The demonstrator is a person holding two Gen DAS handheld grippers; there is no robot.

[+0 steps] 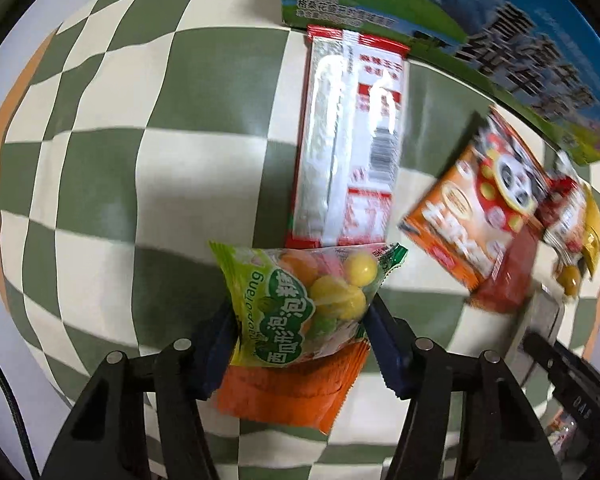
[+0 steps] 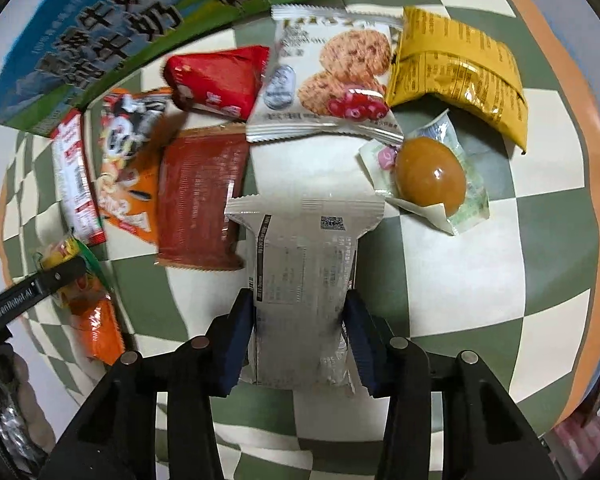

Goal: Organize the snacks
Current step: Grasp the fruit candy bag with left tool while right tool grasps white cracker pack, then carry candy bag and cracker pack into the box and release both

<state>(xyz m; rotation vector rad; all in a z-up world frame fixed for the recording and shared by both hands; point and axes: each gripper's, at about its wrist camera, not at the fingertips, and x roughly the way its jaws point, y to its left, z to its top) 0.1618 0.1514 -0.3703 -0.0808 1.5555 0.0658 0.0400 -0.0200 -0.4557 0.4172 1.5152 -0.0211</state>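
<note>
Green-and-cream checked cloth (image 2: 460, 264) with an orange border covers the table.

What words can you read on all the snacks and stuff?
"PaopaoTang", partly covered, and "西瓜形泡泡糖": on the green candy bag between the left gripper fingers.
"GenRobot.AI": on the left gripper's black body, seen from the right wrist.
"牛奶": on the milk carton.
White packet in the right gripper: print too small.
</note>
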